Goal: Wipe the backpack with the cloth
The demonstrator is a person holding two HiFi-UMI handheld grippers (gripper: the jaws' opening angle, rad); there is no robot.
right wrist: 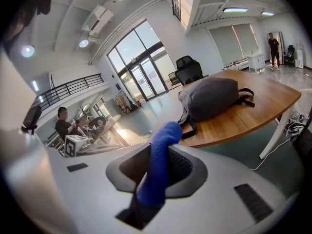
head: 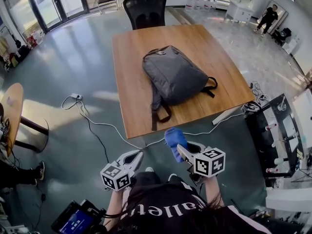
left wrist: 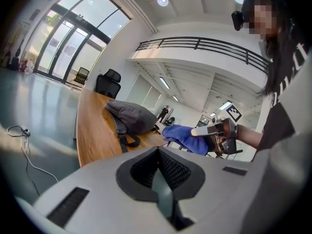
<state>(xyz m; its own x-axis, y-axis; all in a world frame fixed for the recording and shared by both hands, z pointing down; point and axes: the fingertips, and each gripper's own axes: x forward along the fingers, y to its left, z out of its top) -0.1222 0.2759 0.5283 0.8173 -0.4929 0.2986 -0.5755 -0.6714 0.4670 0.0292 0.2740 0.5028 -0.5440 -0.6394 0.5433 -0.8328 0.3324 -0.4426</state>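
Note:
A grey backpack (head: 175,77) lies flat on the square wooden table (head: 134,106), its straps trailing toward the near edge. In the head view both grippers hang below that edge, off the table. My right gripper (head: 181,149) is shut on a blue cloth (head: 175,137), which sticks up from between its jaws (right wrist: 158,160); the backpack (right wrist: 214,97) is ahead of it. My left gripper (head: 135,156) sits lower left with its jaws closed together and nothing between them (left wrist: 158,155). From the left gripper view the backpack (left wrist: 131,117) and the cloth (left wrist: 185,136) both show.
A black office chair (head: 145,6) stands at the table's far side. A white cable (head: 92,121) runs across the floor left of the table. A round wooden table (head: 10,106) stands at the left, a black rack (head: 278,140) at the right. A person (head: 267,16) stands far back.

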